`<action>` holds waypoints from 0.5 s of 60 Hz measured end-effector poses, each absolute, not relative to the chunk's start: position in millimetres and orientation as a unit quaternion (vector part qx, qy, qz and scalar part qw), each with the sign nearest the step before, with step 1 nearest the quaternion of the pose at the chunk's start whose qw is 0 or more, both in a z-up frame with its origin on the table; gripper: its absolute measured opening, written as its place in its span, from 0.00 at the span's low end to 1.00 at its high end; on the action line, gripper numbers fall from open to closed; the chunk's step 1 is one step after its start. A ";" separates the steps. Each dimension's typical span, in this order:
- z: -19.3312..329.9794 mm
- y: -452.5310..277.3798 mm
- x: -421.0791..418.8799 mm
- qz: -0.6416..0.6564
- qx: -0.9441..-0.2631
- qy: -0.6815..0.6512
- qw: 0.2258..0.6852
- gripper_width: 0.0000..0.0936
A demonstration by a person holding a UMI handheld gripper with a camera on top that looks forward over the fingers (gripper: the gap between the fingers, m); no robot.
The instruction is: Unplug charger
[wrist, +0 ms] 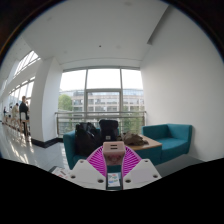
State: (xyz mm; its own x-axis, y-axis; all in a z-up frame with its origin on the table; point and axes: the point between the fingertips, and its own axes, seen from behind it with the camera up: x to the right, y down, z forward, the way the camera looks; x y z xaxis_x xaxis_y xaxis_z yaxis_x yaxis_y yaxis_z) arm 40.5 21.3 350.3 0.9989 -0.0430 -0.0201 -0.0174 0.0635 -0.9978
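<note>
My gripper (113,156) is held up in the air, pointing across a bright lobby. A small beige, boxy charger (113,150) sits between the two magenta pads (98,160), and both pads press on its sides. The gripper is shut on it. No socket, cable or power strip is in view. The lower part of the charger is hidden between the fingers.
A teal sofa (172,138) stands beyond the fingers to the right, with a low wooden table (146,144) before it. Dark bags (90,134) lie on a seat to the left. Tall windows (100,95) fill the far wall. People (21,114) stand far left.
</note>
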 end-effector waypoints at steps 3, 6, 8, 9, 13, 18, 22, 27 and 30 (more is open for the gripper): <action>355.9 -0.4 68.0 -0.017 -0.686 0.018 0.727 0.17; 332.9 -8.2 89.6 -0.025 -0.701 0.030 0.712 0.18; 305.5 -5.1 109.9 -0.032 -0.714 0.036 0.698 0.18; 291.9 -8.2 118.9 -0.036 -0.721 0.039 0.691 0.18; 229.6 -13.5 153.2 -0.053 -0.753 0.050 0.654 0.18; 151.7 -16.8 178.3 -0.049 -0.787 0.074 0.610 0.18; 115.4 -16.5 200.4 -0.048 -0.808 0.083 0.581 0.18; 70.1 12.3 203.0 -0.048 -0.832 0.084 0.547 0.18; 60.6 -10.6 213.5 -0.041 -0.842 0.084 0.532 0.18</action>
State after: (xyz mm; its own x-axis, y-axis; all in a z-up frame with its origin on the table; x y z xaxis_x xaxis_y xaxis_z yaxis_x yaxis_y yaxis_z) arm 213.5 -10.6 60.6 0.9824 -0.1855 -0.0201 -0.0978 -0.4202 -0.9021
